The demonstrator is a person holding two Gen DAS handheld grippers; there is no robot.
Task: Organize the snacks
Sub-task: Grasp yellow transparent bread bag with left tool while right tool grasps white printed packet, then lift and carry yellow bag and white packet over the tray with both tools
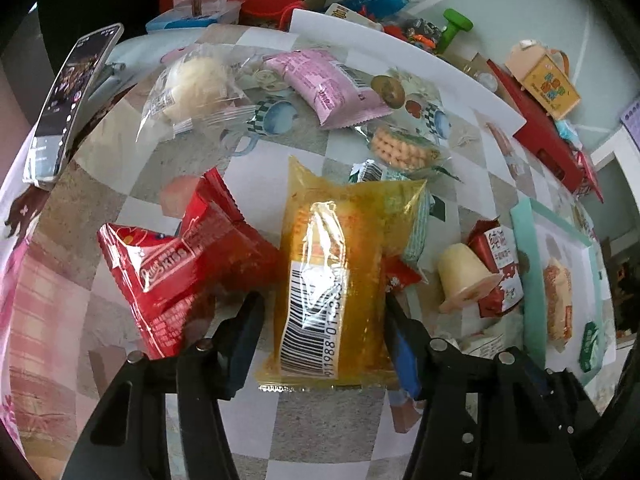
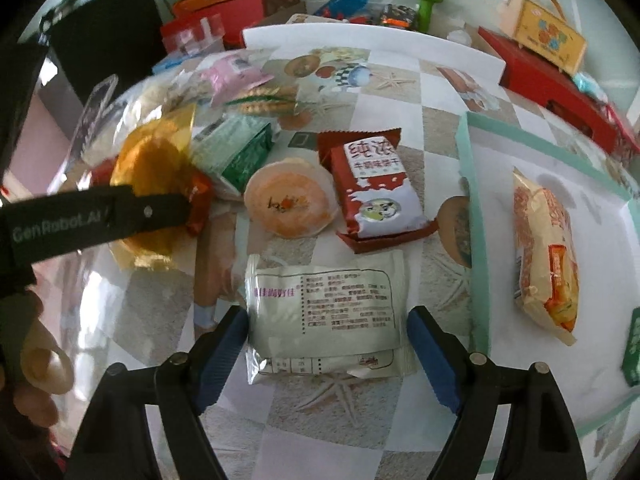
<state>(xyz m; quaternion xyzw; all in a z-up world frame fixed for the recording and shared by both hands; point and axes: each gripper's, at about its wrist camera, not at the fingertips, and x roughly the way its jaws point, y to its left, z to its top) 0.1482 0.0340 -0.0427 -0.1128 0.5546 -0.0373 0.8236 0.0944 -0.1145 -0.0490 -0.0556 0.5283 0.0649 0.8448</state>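
A home — patterned tablecloth, gift boxes.

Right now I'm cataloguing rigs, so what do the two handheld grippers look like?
Both are black with angular linkage arms and round silver pivot pins. The left gripper and right gripper carry blue ribbed pads on their fingers. The right wrist view shows pale "GenRobot.AI" lettering on the left gripper's black body.

left gripper: angled steeply down, jaws part-closed | right gripper: angled steeply down, jaws wide apart
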